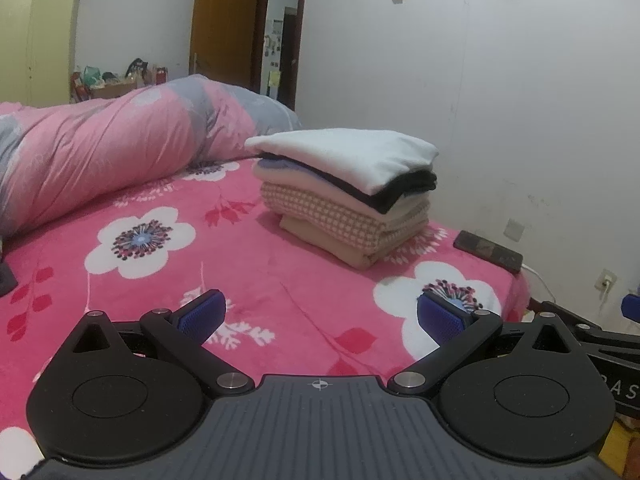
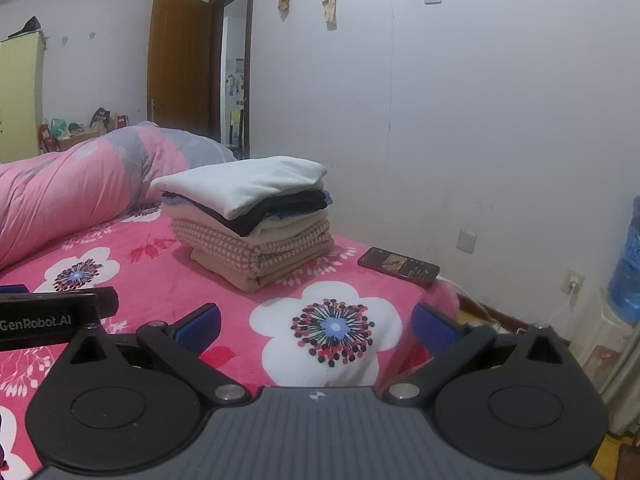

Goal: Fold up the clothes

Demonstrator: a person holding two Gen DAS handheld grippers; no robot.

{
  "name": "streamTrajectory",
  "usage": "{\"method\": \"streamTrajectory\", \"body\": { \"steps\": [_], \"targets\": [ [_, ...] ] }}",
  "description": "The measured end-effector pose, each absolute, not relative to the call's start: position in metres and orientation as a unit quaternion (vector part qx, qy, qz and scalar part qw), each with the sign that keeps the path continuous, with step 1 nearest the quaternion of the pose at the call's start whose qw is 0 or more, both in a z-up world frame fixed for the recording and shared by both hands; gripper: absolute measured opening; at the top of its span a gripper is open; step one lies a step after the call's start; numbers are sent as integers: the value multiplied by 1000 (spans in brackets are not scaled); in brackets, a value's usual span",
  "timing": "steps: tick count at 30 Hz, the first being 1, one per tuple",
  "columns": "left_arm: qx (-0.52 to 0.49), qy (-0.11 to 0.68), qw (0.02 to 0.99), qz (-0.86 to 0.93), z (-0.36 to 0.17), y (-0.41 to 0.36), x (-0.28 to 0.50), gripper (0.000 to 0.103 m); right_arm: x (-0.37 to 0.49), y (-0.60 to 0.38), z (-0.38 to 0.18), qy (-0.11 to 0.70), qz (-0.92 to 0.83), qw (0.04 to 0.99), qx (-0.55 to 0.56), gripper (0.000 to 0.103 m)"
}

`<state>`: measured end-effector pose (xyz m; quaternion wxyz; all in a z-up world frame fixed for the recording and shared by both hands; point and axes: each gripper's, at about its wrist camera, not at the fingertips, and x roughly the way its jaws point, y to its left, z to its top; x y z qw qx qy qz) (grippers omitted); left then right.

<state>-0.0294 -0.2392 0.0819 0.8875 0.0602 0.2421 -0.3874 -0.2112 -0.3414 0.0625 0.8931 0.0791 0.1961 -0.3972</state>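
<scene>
A stack of folded clothes [image 1: 348,192] sits on the pink flowered bed [image 1: 160,280] near the wall, with a white piece on top, then black, cream, pink checked and tan pieces. It also shows in the right wrist view [image 2: 252,220]. My left gripper [image 1: 320,316] is open and empty, low over the bed in front of the stack. My right gripper [image 2: 316,324] is open and empty, near the bed's corner. The right gripper's body [image 1: 600,340] shows at the right edge of the left wrist view, and the left gripper's body [image 2: 48,316] at the left of the right wrist view.
A rolled pink and grey duvet [image 1: 100,152] lies along the far left of the bed. A dark phone [image 2: 398,266] lies on the bed's edge by the wall [image 2: 480,120]. A blue water bottle [image 2: 628,268] stands at right. An open door [image 2: 180,64] is behind.
</scene>
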Motion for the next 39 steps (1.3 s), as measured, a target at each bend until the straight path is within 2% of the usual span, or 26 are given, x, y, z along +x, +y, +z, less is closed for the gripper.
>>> {"method": "streamTrajectory", "body": {
  "steps": [39],
  "targets": [
    [71,249,887,-383,74,-250,-34,103,-215,-352,56,202,-407,886,93,103]
  ]
}}
